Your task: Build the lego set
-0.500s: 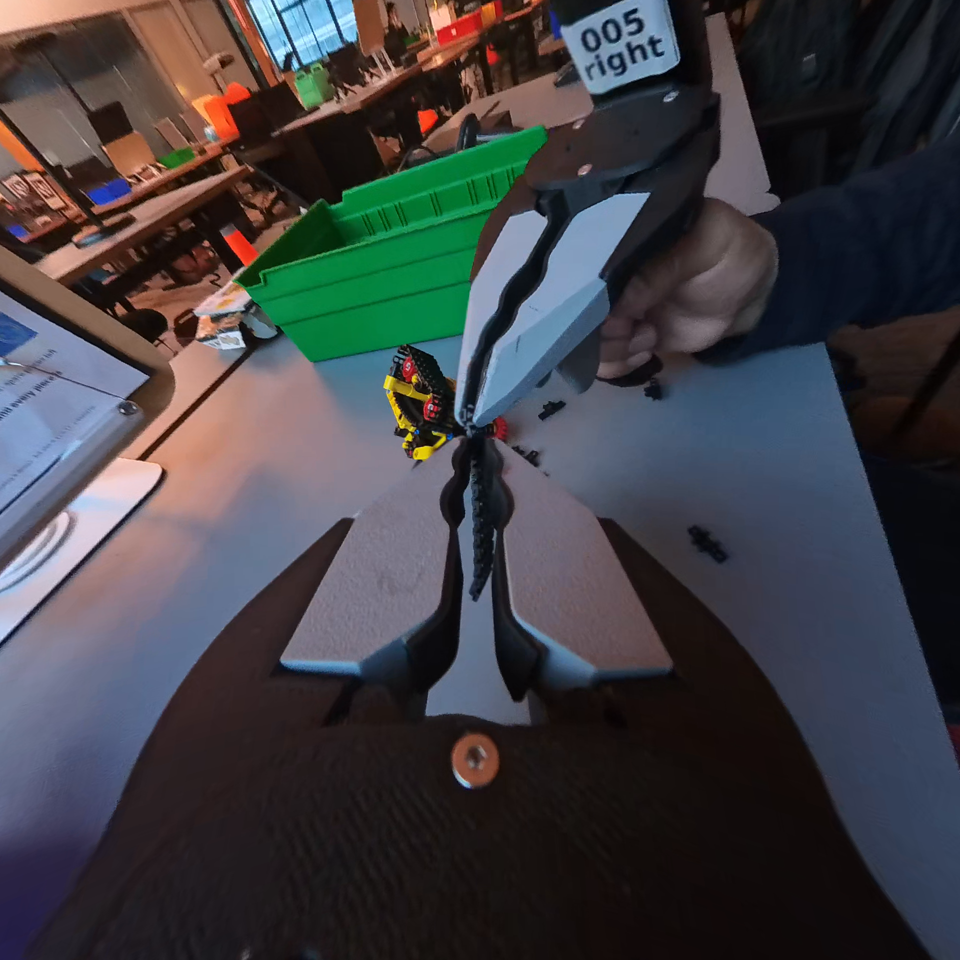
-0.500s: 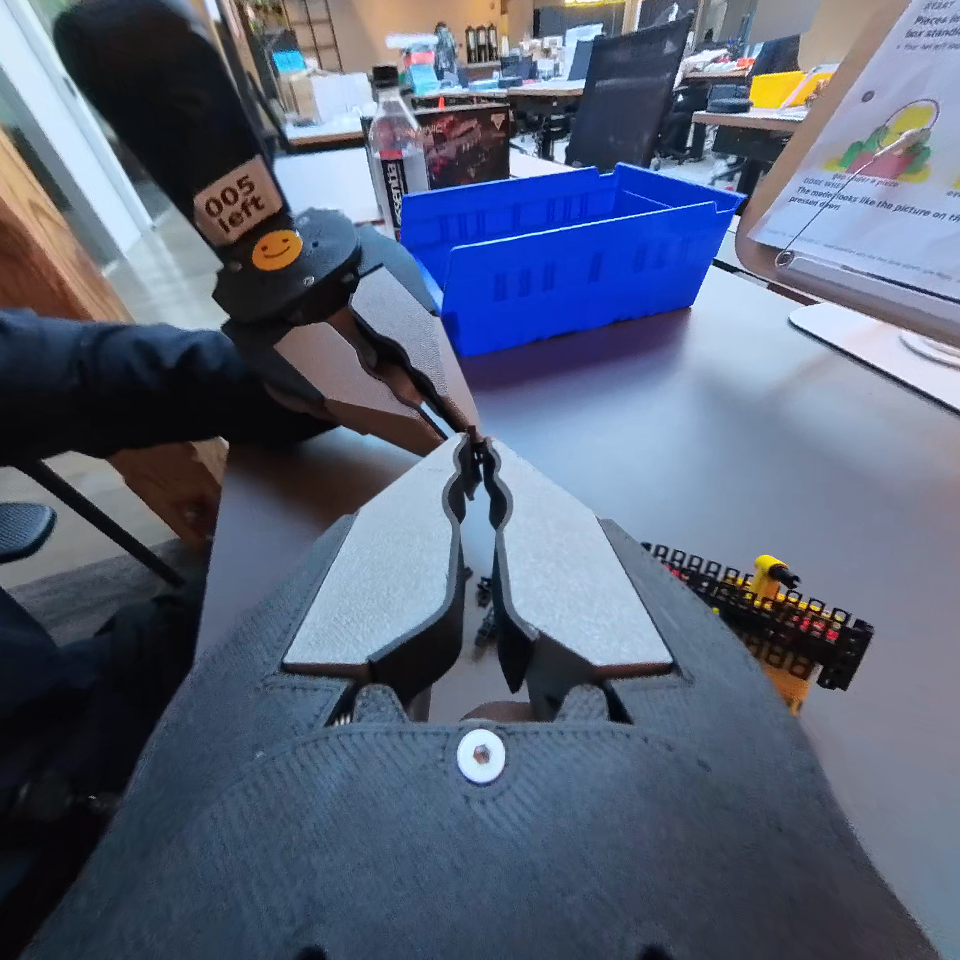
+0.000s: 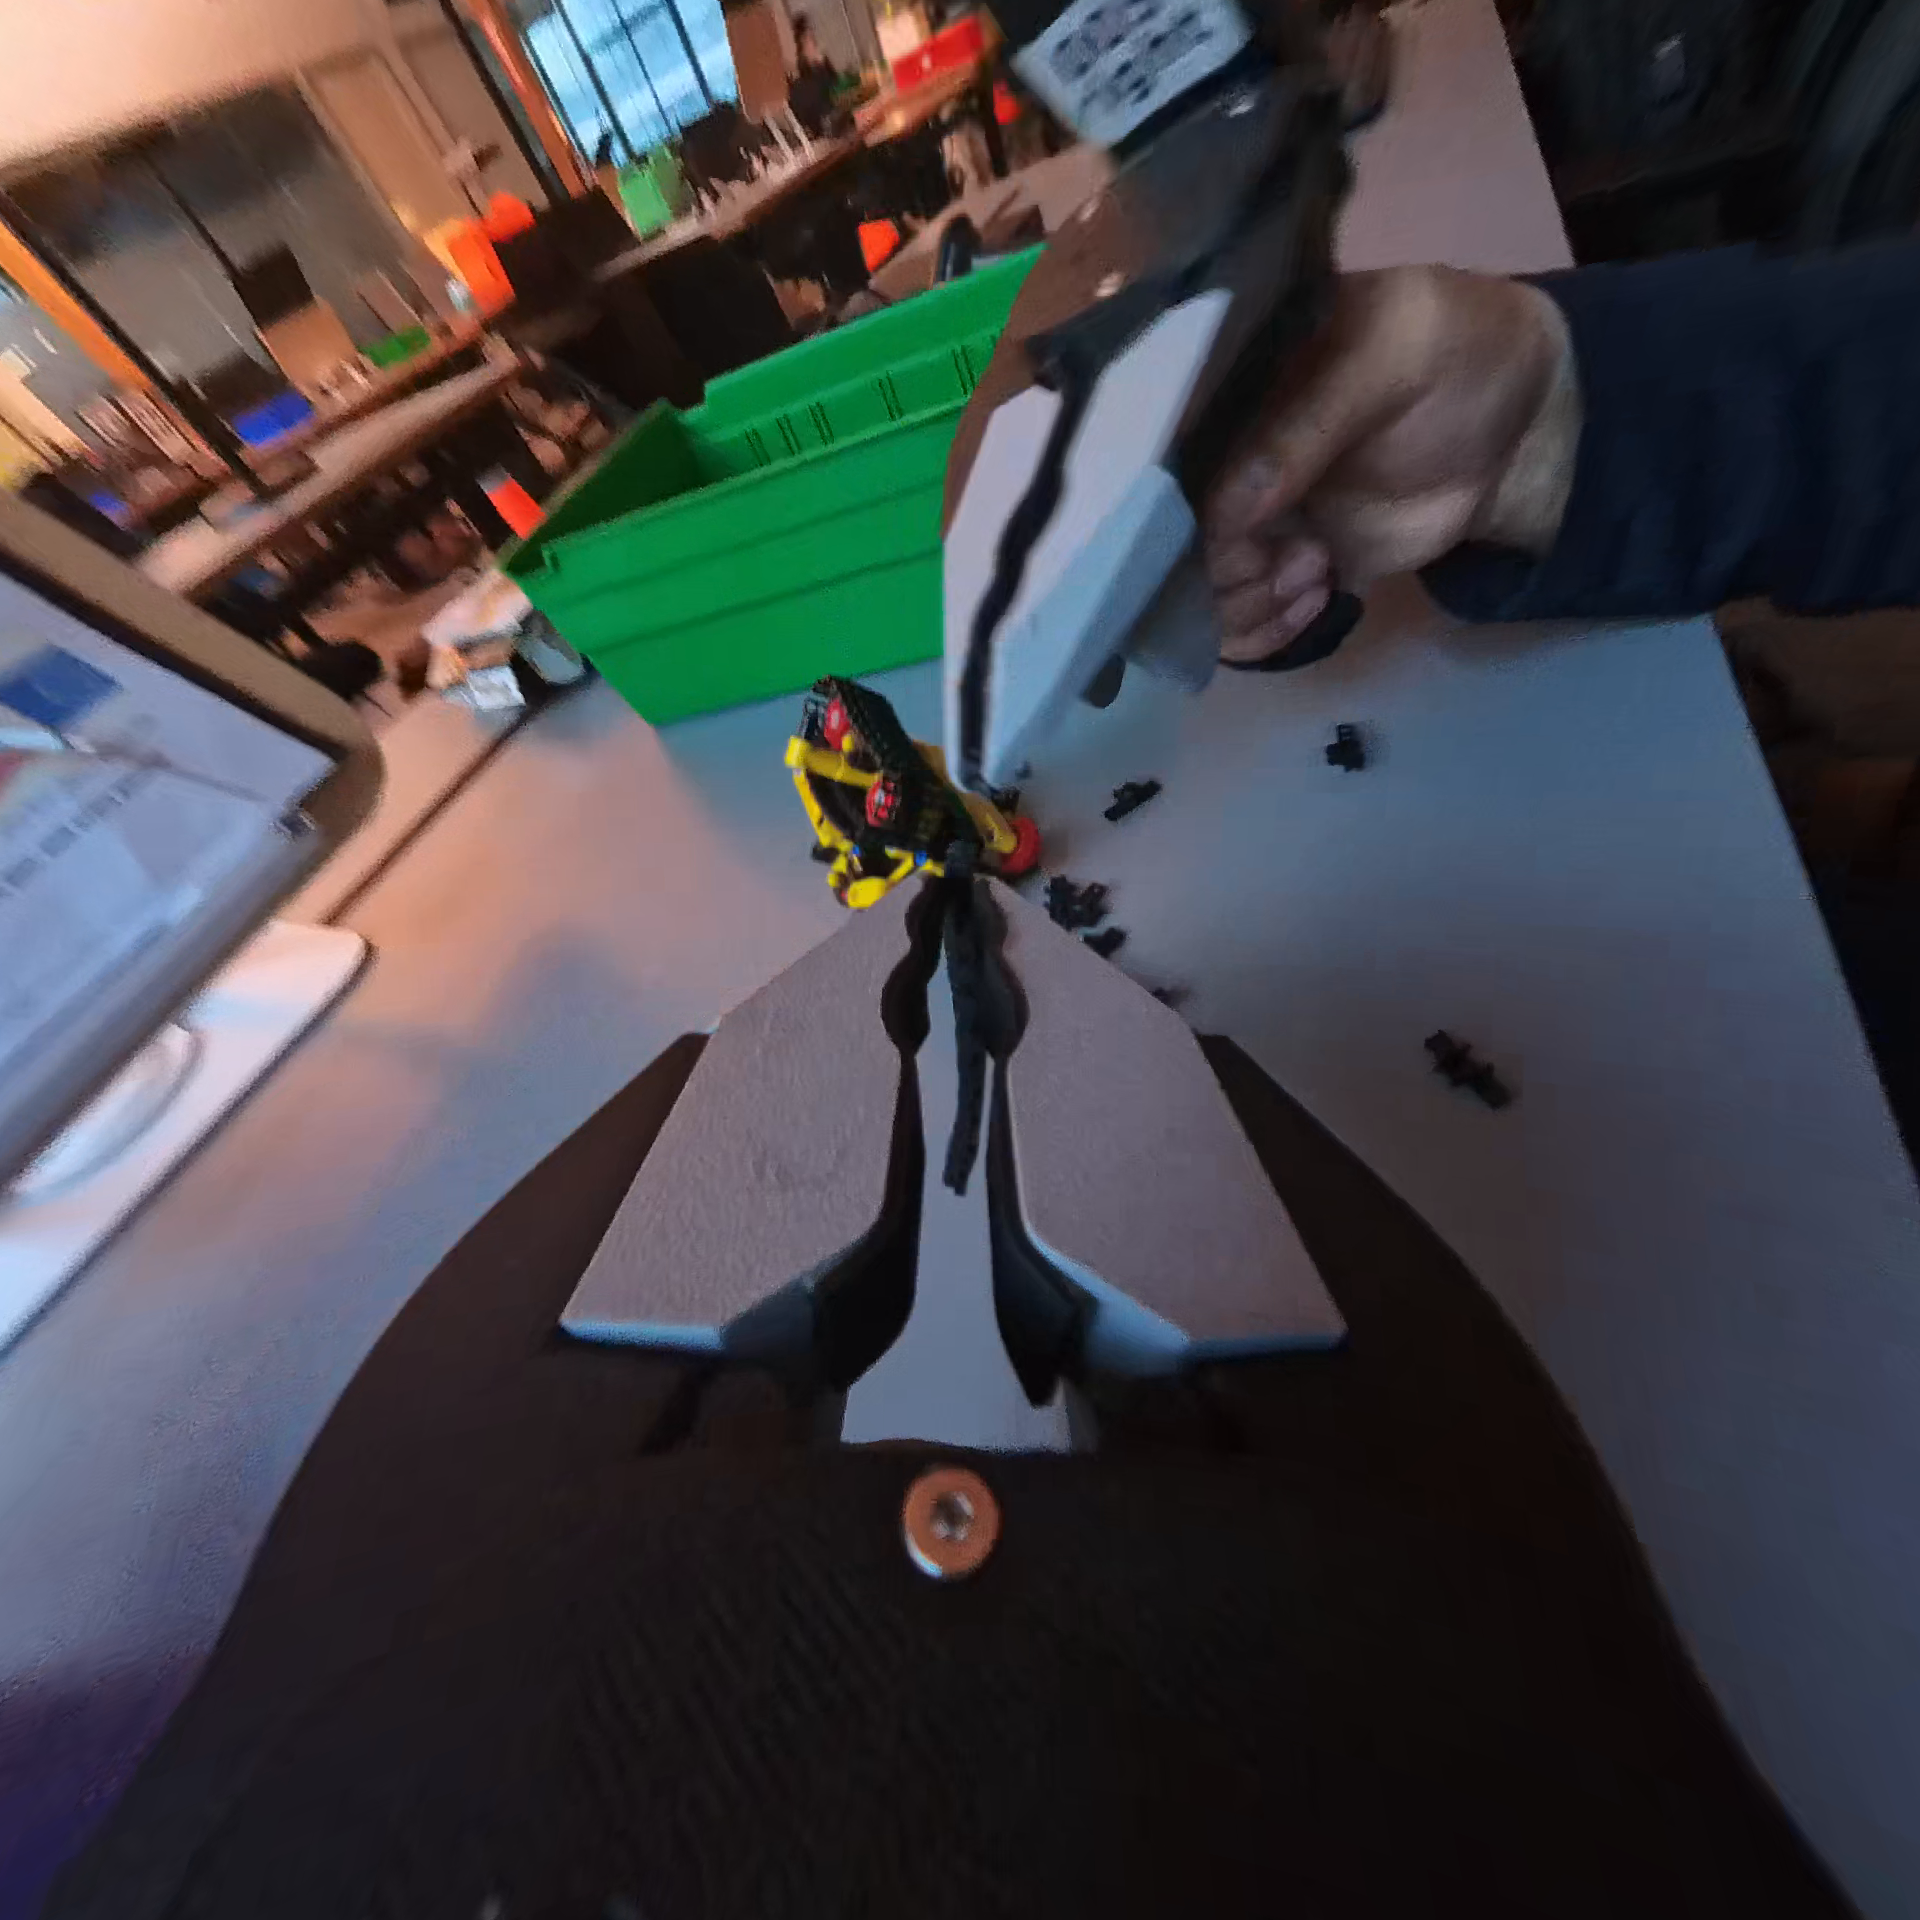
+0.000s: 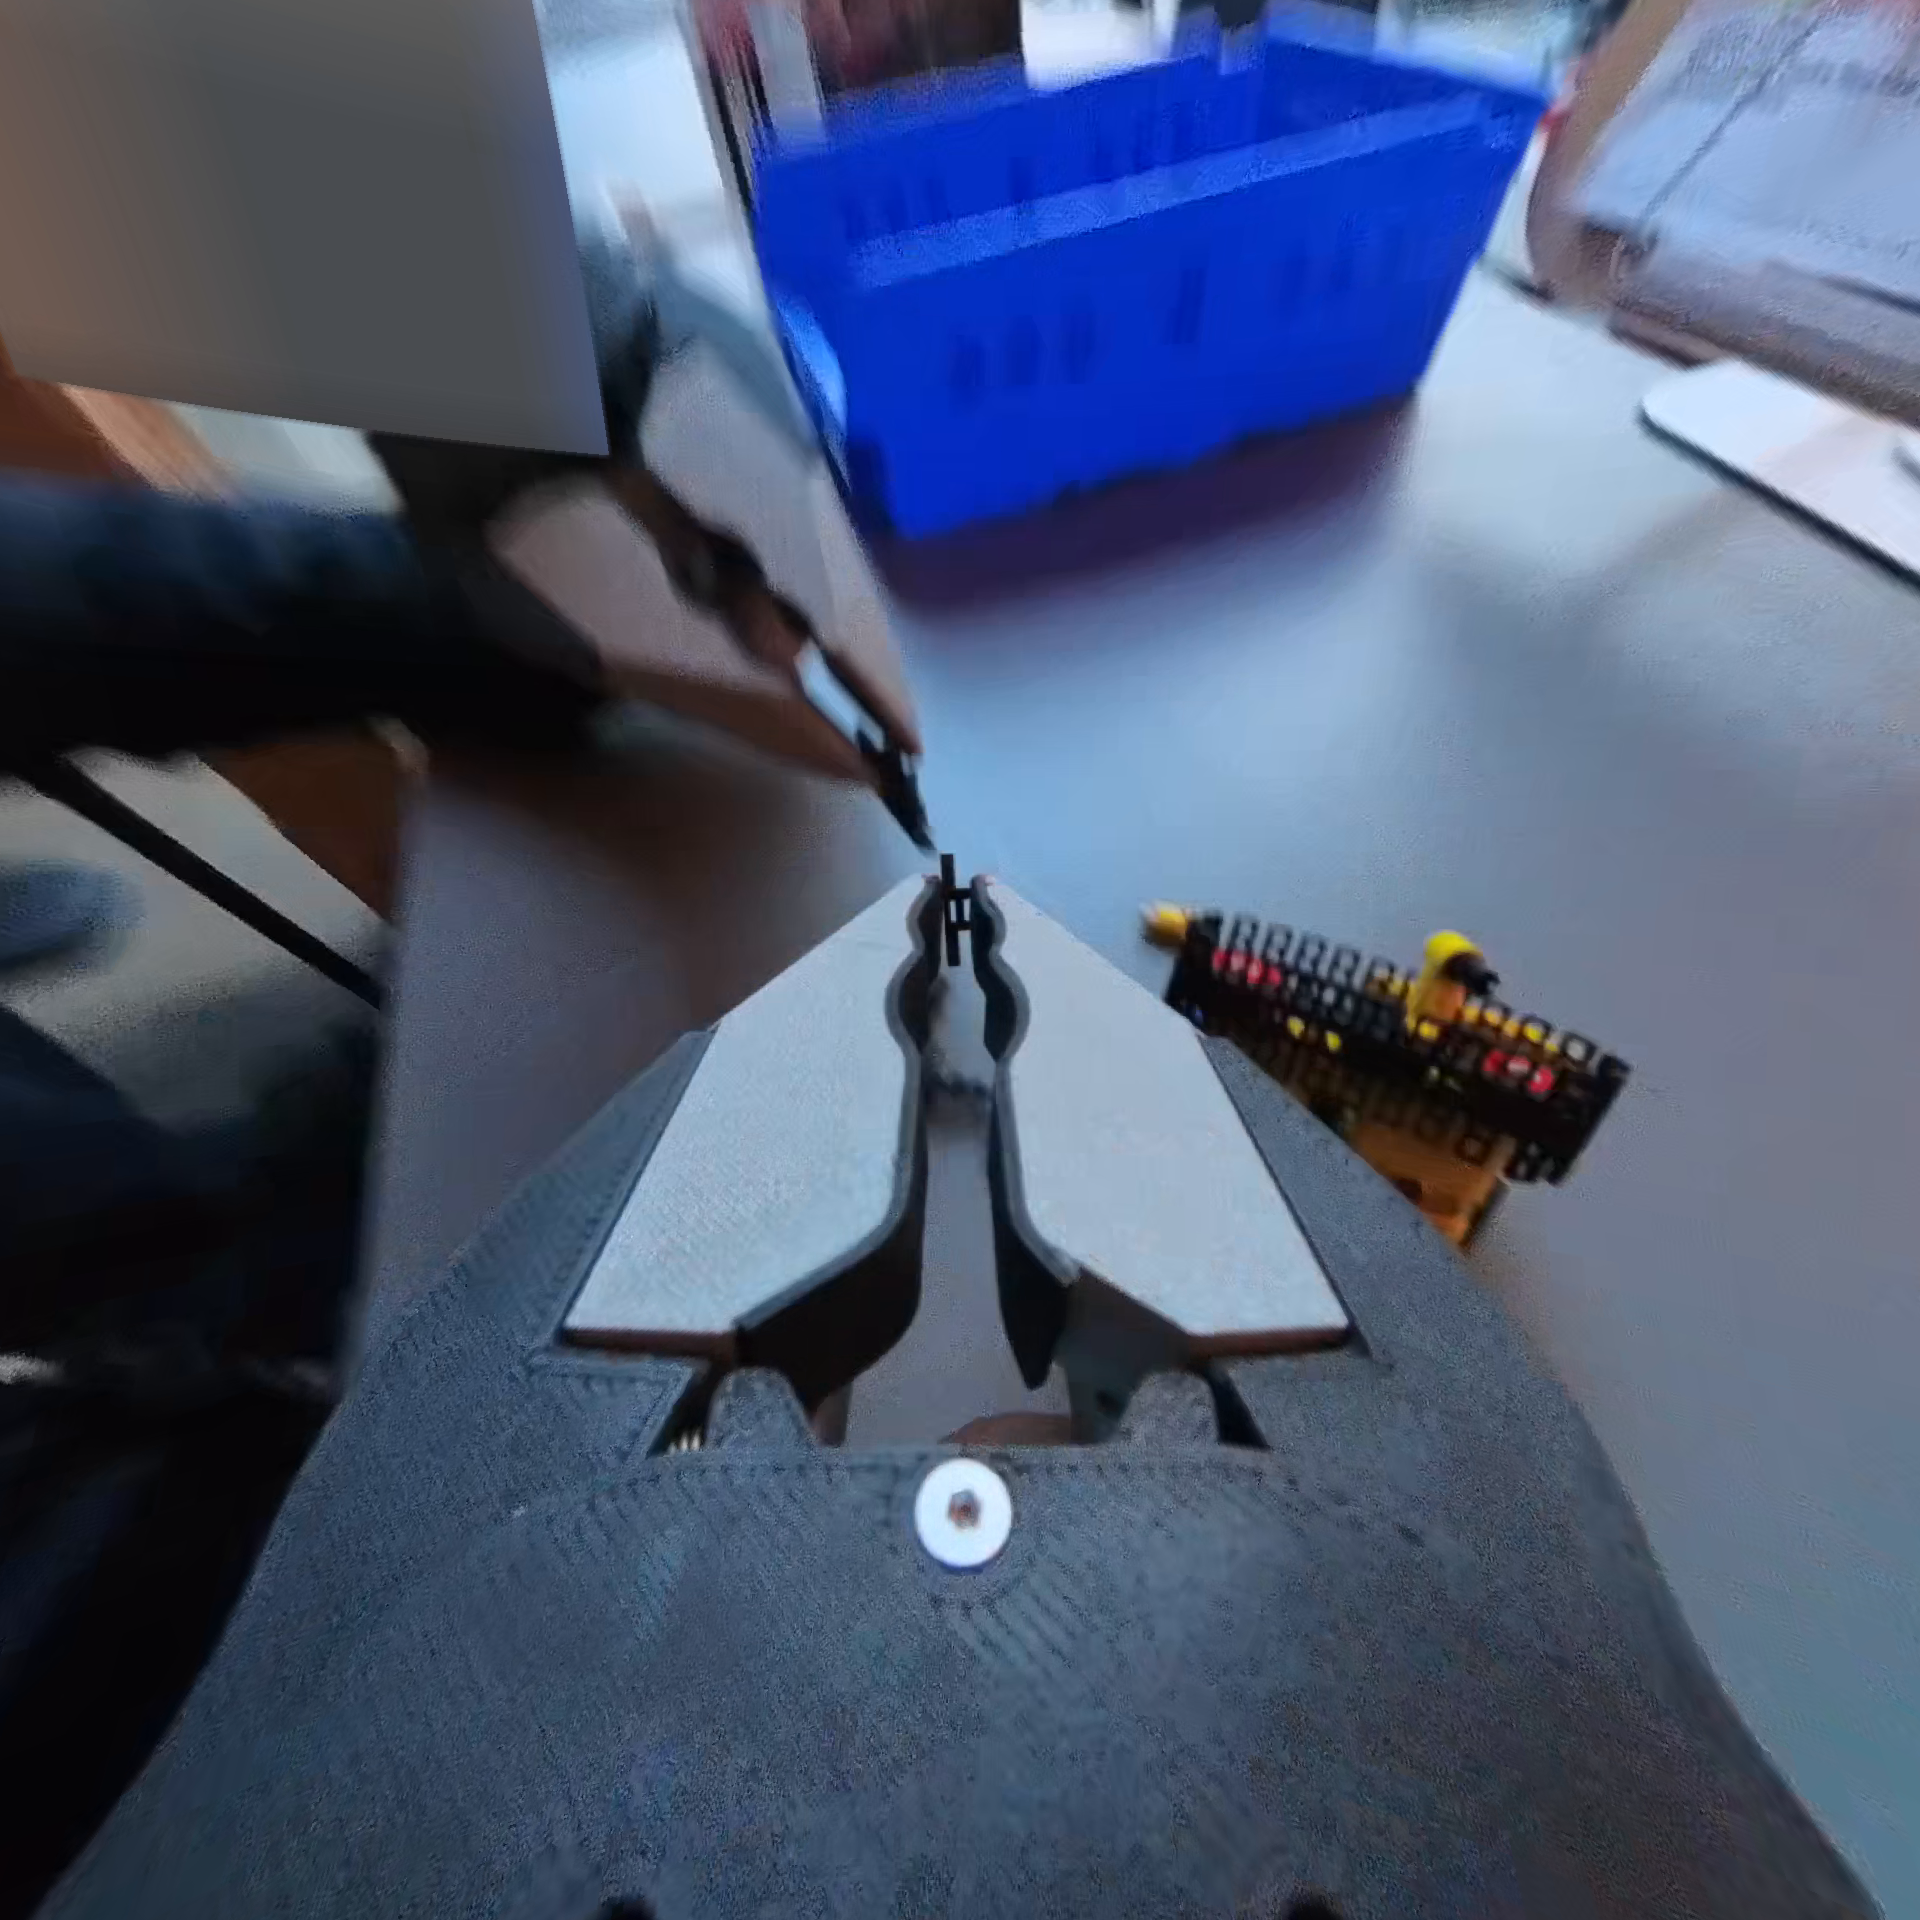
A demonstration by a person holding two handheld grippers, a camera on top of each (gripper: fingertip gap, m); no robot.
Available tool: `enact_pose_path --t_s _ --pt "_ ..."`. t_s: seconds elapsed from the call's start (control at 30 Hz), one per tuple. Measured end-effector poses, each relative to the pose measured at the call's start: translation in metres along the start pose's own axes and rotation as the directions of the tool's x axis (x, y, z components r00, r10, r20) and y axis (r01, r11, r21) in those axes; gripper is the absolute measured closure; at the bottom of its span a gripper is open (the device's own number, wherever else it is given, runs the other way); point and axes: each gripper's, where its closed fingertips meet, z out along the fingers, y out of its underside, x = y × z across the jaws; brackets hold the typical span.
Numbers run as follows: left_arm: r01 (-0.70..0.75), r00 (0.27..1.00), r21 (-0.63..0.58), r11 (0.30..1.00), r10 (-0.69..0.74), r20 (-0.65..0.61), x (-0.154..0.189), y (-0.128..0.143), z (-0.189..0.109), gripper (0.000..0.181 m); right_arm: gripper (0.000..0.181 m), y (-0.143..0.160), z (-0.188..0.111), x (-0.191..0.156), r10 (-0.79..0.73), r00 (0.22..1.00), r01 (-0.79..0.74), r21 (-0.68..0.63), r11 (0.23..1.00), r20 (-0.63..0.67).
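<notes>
My left gripper point(image 3: 956, 899) is shut on a black link strip point(image 3: 966, 1049) that runs back between its fingers. My right gripper point(image 4: 951, 894) is shut on a small black link piece point(image 4: 948, 920) that sticks out past its tips. The right gripper also shows in the left wrist view point(image 3: 977, 774), tips down just beyond the strip's end. The left gripper in the right wrist view point(image 4: 899, 795) points at the small piece with a short gap between them. The yellow, black and red lego model point(image 3: 883, 810) lies on the table, right of my right gripper point(image 4: 1392, 1049).
A green bin point(image 3: 790, 561) stands behind the model. A blue bin point(image 4: 1122, 312) stands ahead in the right wrist view. Loose black pieces point(image 3: 1465, 1070) lie scattered at the right of the grey table point(image 3: 520, 1039). An instruction stand point(image 3: 135, 831) is at the left. Only a small space, under 4 cm, lies between the two pairs of fingers.
The two grippers' tips met at the strip's end before; now they stand slightly apart, and a small black piece shows in the right gripper's tips. Both views are blurred with motion.
</notes>
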Motion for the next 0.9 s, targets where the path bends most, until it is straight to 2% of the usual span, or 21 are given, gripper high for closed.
enact_pose_path --t_s 0.1,0.17,0.23,0.5,0.53,0.6,0.73,0.77,0.9 --pt "0.172 0.983 -0.049 0.984 -0.175 -0.054 -0.007 0.013 0.001 0.18 0.173 0.051 0.015 0.006 -0.183 0.981 0.153 -0.318 0.936 -0.069" --pt "0.239 0.967 -0.067 0.969 -0.243 -0.073 -0.01 0.019 0.001 0.18 0.171 0.069 0.024 0.005 -0.246 0.968 0.202 -0.409 0.89 -0.058" --pt "0.253 0.964 -0.092 0.963 -0.26 -0.065 -0.013 0.025 0.001 0.18 0.17 0.077 0.026 0.005 -0.268 0.962 0.222 -0.439 0.87 -0.044" --pt "0.212 0.968 -0.079 0.974 -0.22 -0.119 0.0 0.019 0.002 0.18 0.156 0.027 0.017 -0.001 -0.29 0.954 0.268 -0.204 0.941 -0.083" --pt "0.204 0.969 -0.077 0.976 -0.212 -0.127 0.002 0.018 0.002 0.18 0.156 0.018 0.016 -0.006 -0.3 0.95 0.286 -0.152 0.946 -0.083" --pt "0.178 0.968 -0.072 0.981 -0.188 -0.166 0.01 0.015 0.002 0.18 0.169 0.001 0.012 -0.019 -0.333 0.941 0.331 -0.047 0.943 -0.064" --pt "0.141 0.964 -0.032 0.989 -0.145 -0.221 0.023 0.006 0.001 0.18 0.166 0.005 0.014 -0.025 -0.335 0.942 0.333 -0.062 0.941 -0.03" --pt "0.134 0.965 -0.03 0.991 -0.137 -0.222 0.024 0.006 0.0 0.18 0.174 0.005 0.014 -0.027 -0.333 0.943 0.332 -0.056 0.942 -0.013" --pt "0.163 0.958 0.004 0.987 -0.157 -0.24 0.023 -0.001 -0.003 0.18 0.178 0.002 0.011 -0.031 -0.327 0.945 0.327 -0.031 0.945 0.007"
